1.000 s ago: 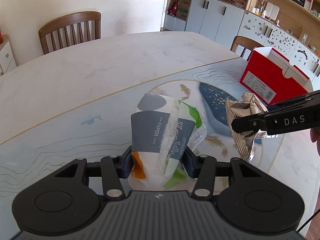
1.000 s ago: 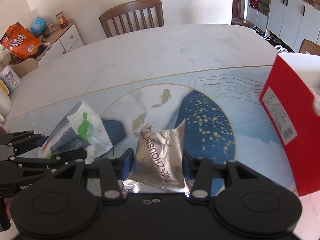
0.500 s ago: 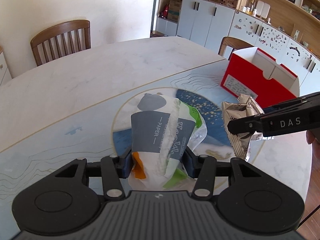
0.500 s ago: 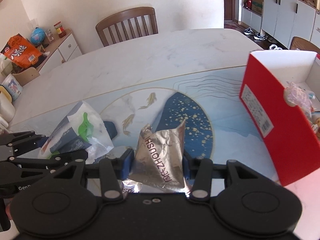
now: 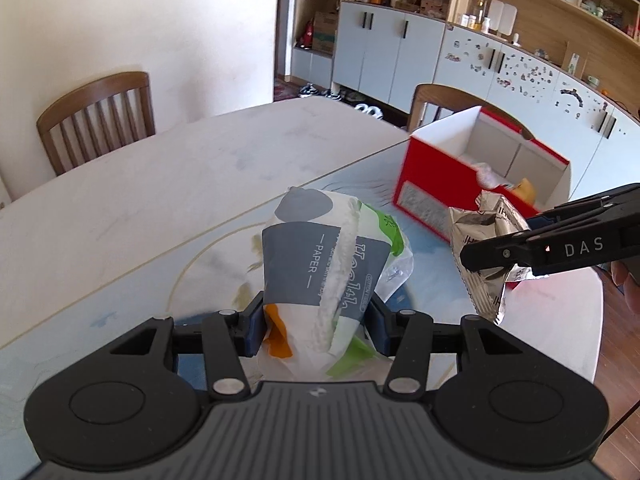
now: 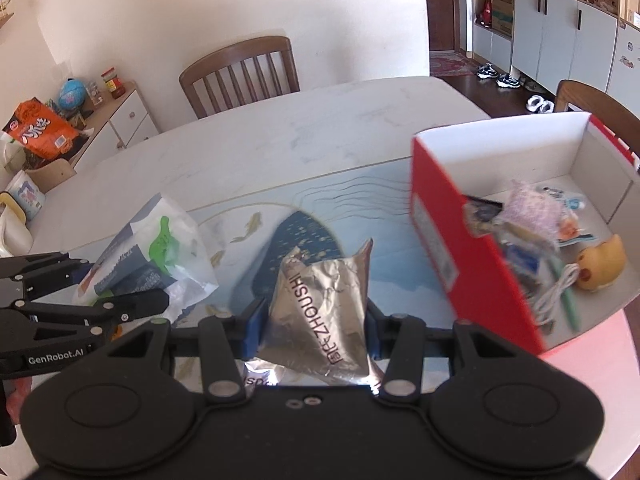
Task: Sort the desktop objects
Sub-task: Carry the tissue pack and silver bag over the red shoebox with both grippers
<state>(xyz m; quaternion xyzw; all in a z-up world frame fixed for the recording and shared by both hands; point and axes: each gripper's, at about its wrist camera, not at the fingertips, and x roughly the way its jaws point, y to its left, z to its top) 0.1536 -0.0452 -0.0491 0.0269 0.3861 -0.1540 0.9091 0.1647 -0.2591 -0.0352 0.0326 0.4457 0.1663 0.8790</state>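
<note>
Both hands have carried their loads closer to the red box (image 6: 472, 264). The left gripper (image 5: 316, 320) clamps the tissue pack (image 5: 320, 272), the right gripper (image 6: 316, 324) the foil packet (image 6: 324, 312), both short of its near wall. I'd clear the rim before letting go.

White wall (image 5: 160, 20), wooden chair (image 5: 96, 116), grey cabinets (image 5: 384, 52)

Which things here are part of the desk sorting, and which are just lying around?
Part of the job: tissue pack in the left gripper; foil packet in the right gripper; red box.

Just around: wooden chair, orange snack bag, globe, shoes.
</note>
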